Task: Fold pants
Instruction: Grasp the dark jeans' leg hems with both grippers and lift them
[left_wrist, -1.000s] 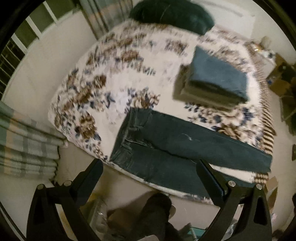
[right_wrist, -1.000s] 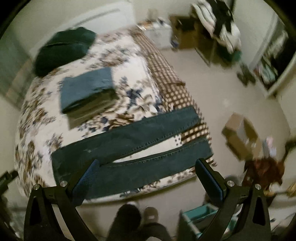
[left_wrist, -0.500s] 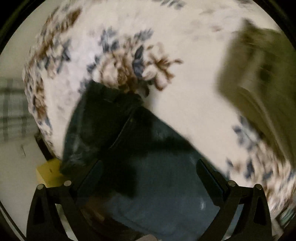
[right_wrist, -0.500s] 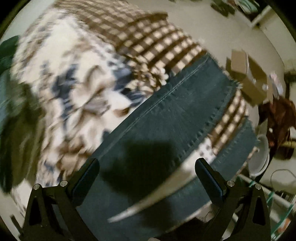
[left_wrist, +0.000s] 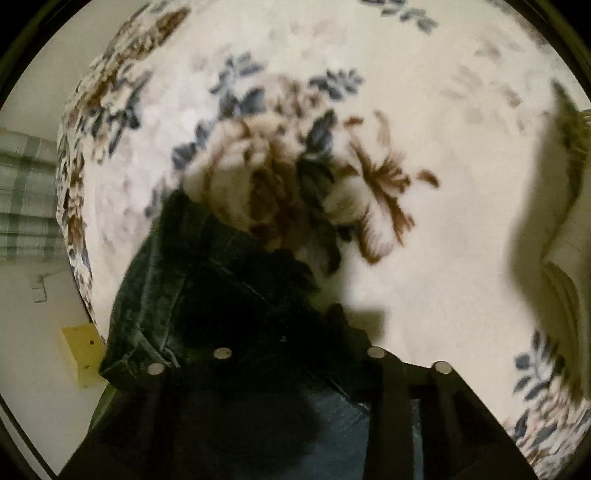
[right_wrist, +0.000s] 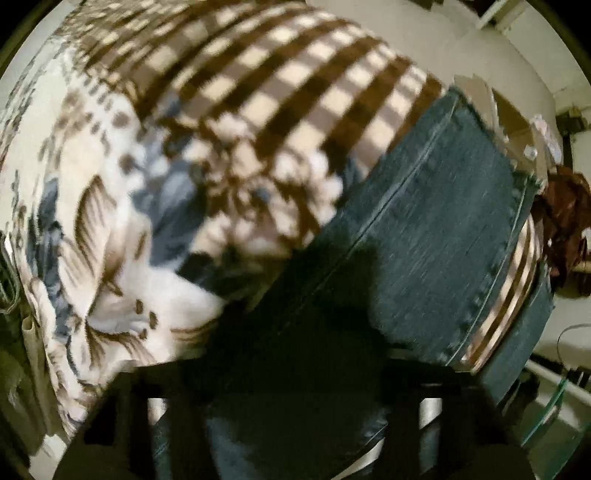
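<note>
Pants (left_wrist: 177, 280) lie flat on a bed (left_wrist: 424, 258) that fills both views, its white blanket printed with brown and blue flowers. In the right wrist view the blanket (right_wrist: 110, 258) ends in a brown and cream checked border (right_wrist: 295, 74) near the bed's edge. Pale floor (left_wrist: 33, 332) shows beyond the bed on the left, with plaid cloth (left_wrist: 26, 206) above it.

They are dark blue denim. The waistband end lies near the left edge of the bed. In the right wrist view the two legs (right_wrist: 443, 229) run side by side toward the checked border, a strip of blanket between them, and the frayed hems reach the bed's edge.

An olive folded stack (left_wrist: 569, 295) sits on the blanket at the far right of the left view, apart from the denim.

The left gripper (left_wrist: 299, 332) is down on the waistband, its fingers drawn close together with dark denim pinched between them, though shadow hides much of the contact. The right gripper (right_wrist: 295, 362) hangs low over the upper leg; its fingers are lost in blur and shadow, so I cannot tell whether they are spread or pressed together.

A cardboard box (right_wrist: 513, 122) and a brown heap (right_wrist: 569, 214) lie on the floor past the hems. A small yellow block (left_wrist: 79, 354) lies on the floor beside the waistband corner
</note>
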